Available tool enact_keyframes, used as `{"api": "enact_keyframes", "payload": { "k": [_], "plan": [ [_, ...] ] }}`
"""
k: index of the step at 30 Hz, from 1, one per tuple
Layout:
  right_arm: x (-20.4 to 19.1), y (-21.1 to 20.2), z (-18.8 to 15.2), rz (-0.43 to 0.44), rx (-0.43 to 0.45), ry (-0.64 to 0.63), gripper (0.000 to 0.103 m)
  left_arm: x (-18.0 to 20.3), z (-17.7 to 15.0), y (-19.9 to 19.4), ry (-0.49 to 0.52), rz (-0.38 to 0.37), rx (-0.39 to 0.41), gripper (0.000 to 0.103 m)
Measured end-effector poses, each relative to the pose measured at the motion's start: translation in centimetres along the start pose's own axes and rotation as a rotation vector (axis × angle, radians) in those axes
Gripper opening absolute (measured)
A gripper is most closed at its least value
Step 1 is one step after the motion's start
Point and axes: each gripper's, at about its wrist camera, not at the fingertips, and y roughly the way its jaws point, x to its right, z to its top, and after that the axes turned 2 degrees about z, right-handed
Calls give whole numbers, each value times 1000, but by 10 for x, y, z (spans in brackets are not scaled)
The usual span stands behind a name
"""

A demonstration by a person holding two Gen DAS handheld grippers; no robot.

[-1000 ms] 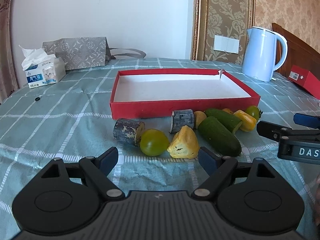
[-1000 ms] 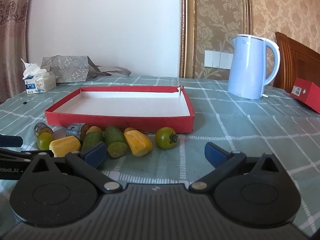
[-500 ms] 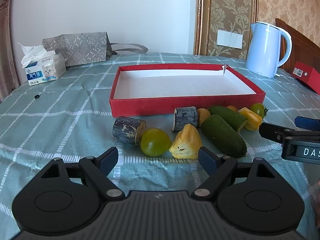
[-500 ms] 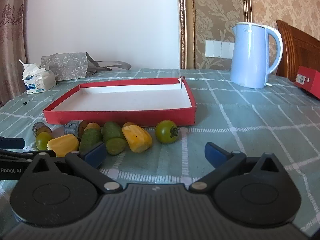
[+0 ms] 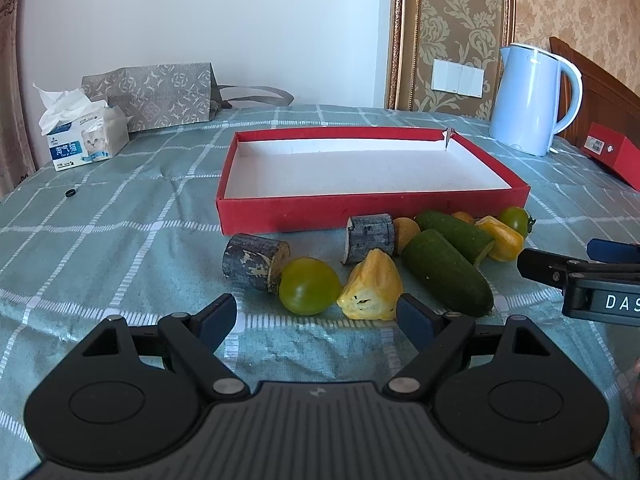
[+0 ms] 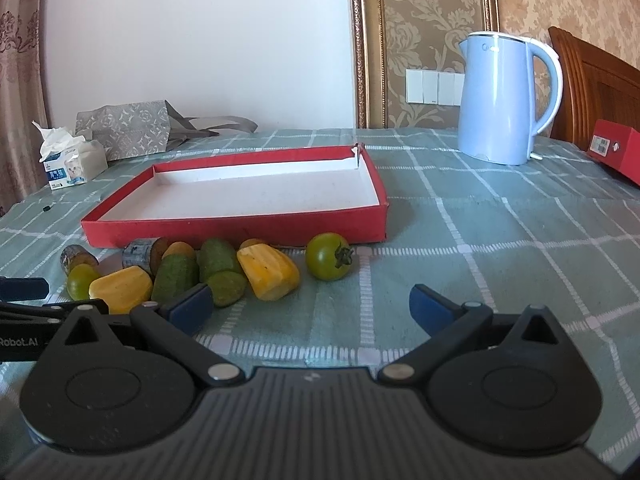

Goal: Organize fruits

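Loose row of cut fruit and vegetable pieces on the green-and-white checked tablecloth [image 5: 120, 216], just in front of the near wall of the shallow red cardboard tray with a white floor [image 5: 372, 210]; nothing inside the tray. Nearest the left tongs: round pale-green tomato [image 5: 309, 291], touching a bark-covered grey stub with a yellowish cut face [image 5: 254, 261] on one side and a lumpy yellow wedge [image 5: 374, 286] on the other. Just behind, a second grey bark-covered stub [image 5: 370, 235] against a small orange-yellow piece [image 5: 406, 232]. Beside these, two dark-green cucumber lengths [image 5: 446, 274], side by side at a slant. Farther along, a ribbed yellow chunk [image 6: 269, 273], then a dark-green tomato with a curled stem [image 6: 329, 256], slightly apart at the row's end.

Left gripper [image 5: 316, 318] low over the cloth, blue-padded jaws spread wide and empty, green tomato and yellow wedge just ahead of the gap. Right gripper [image 6: 310, 306] likewise spread wide and empty, its left pad just in front of a cucumber end, not gripping.

Farther out: pale-blue electric kettle [image 6: 502, 98] upright beyond the tray's far right corner; small red box [image 6: 618, 148] at the right edge; tissue pack with a cat print [image 5: 84, 134] and grey patterned paper bag [image 5: 154, 94] at the far left; small black ring [image 5: 71, 193] on the cloth near them.
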Motion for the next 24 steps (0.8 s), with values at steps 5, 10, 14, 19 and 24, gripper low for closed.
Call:
{"api": "enact_keyframes", "payload": {
  "k": [5, 10, 14, 19, 24],
  "plan": [
    [1, 0, 0, 3, 3, 2, 103, 1, 0, 0, 2, 1, -1, 87],
    [0, 1, 0, 4, 8, 2, 103, 1, 0, 0, 3, 0, -2, 87],
    [1, 2, 0, 5, 2, 11, 103, 1, -2, 0, 7, -3, 0, 87],
    [4, 2, 0, 4, -6, 24, 103, -4, -5, -5, 20, -7, 23, 87],
    [6, 2, -1, 7, -10, 35, 103, -20, -1, -5, 1, 7, 40, 87]
  ]
}}
